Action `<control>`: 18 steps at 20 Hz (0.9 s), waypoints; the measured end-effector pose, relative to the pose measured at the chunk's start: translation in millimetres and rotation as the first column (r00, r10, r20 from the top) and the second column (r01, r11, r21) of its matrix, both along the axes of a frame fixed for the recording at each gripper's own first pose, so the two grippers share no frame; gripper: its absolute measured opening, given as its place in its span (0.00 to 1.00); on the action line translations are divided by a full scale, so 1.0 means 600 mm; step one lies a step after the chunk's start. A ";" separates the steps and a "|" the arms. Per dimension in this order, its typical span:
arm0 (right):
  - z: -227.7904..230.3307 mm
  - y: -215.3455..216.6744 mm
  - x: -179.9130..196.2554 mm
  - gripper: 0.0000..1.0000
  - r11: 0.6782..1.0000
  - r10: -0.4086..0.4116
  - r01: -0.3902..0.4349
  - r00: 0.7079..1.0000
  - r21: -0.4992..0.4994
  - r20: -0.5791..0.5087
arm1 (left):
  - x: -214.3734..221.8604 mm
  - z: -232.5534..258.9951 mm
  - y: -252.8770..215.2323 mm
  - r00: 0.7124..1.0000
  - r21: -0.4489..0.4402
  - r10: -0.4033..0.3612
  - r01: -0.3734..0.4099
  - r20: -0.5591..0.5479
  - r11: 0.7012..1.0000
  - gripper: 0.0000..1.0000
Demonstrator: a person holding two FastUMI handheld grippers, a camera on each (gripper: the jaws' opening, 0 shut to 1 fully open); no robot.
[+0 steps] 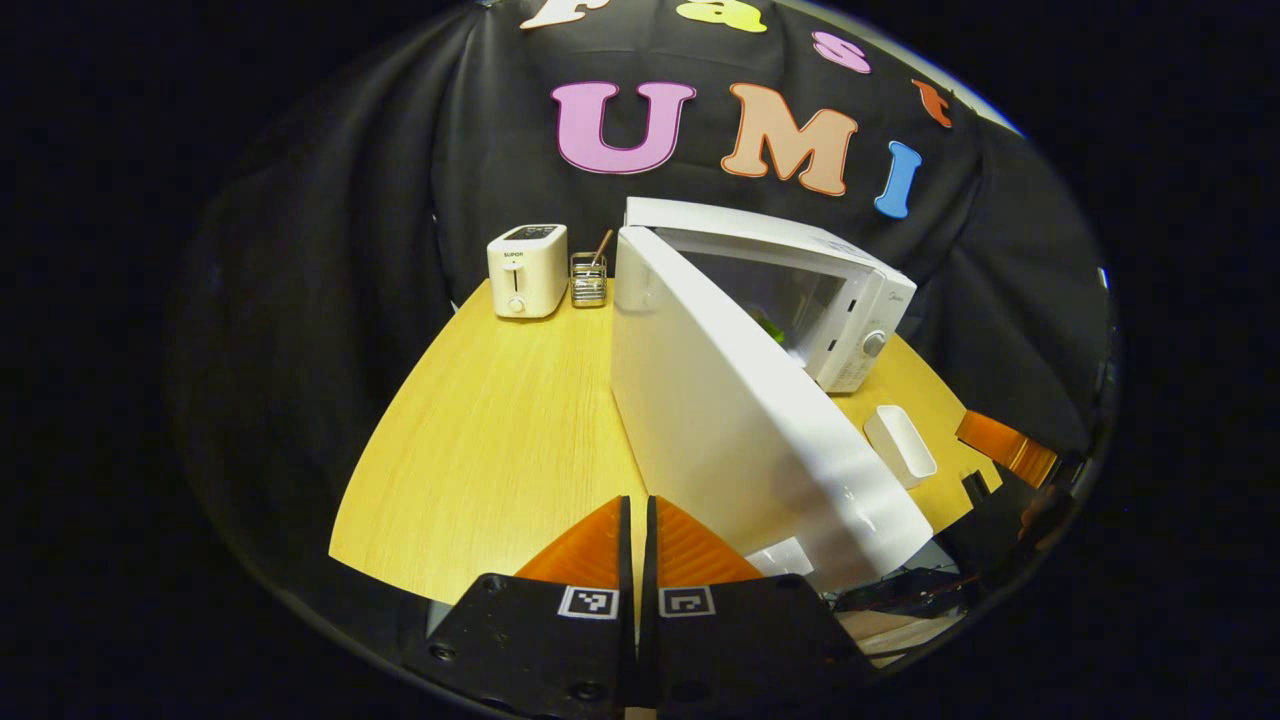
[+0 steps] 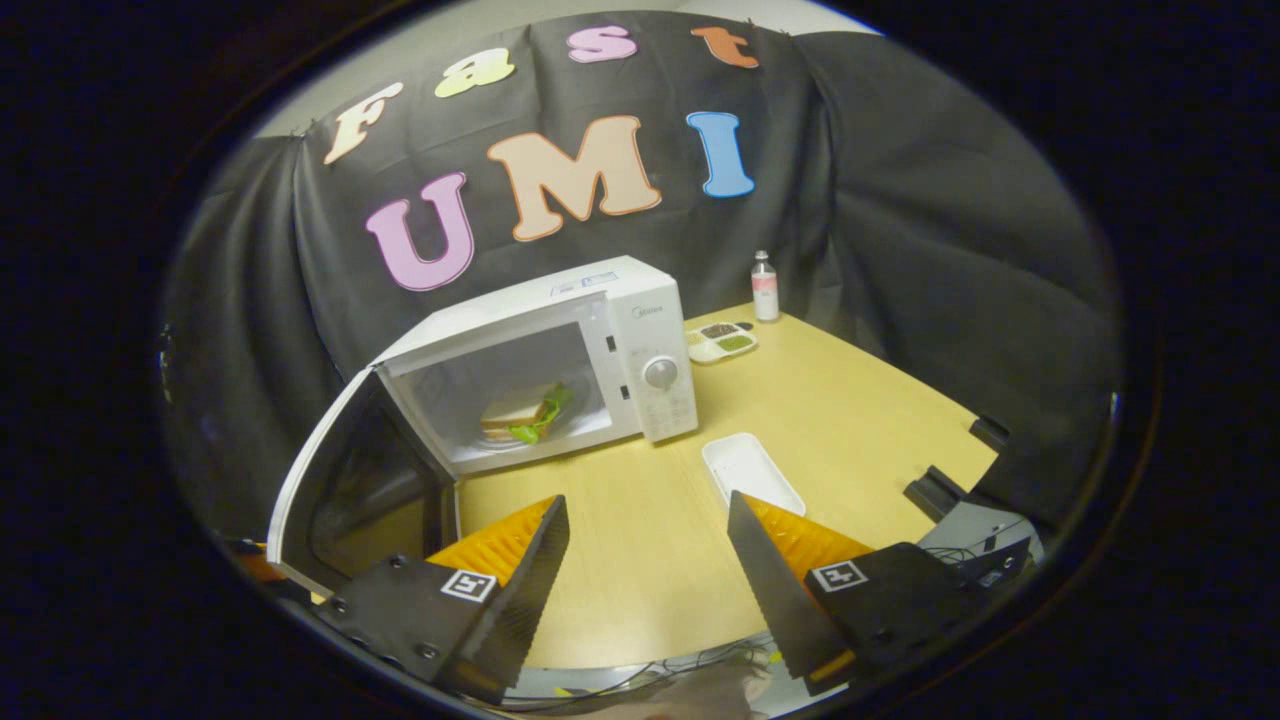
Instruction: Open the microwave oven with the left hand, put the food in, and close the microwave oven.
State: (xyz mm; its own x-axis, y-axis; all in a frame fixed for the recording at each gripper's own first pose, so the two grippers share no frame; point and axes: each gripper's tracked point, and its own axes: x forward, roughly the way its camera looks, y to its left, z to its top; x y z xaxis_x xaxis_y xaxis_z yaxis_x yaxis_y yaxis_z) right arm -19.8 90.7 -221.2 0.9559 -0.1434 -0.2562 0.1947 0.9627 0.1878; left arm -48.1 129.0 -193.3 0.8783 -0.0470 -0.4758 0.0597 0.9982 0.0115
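Both my grippers hold nothing: left (image 1: 640,545) closed, right (image 2: 648,560) open. Sandwich (image 2: 525,412) is in; door (image 1: 740,430) is light, stiff, push its outer edge

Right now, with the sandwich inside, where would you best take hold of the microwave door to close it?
Push on the door's free outer edge, coming from its outside face. It stands wide open, hinged at the left, so the far edge swings easiest toward the microwave.
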 end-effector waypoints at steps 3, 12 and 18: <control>0.010 -0.013 0.014 0.98 0.999 0.040 -0.040 0.999 -0.023 -0.013 | 0.010 0.004 -0.035 1.000 -0.007 0.004 -0.004 -0.003 1.000 0.01; 0.055 -0.099 0.062 0.98 0.997 0.062 -0.061 0.998 -0.036 0.009 | 0.066 0.013 -0.169 0.999 -0.013 -0.051 0.051 0.004 0.999 0.01; 0.081 -0.186 0.081 0.98 0.999 0.007 -0.004 0.998 -0.047 0.056 | 0.122 0.012 -0.240 0.994 -0.003 -0.108 0.108 0.012 0.994 0.01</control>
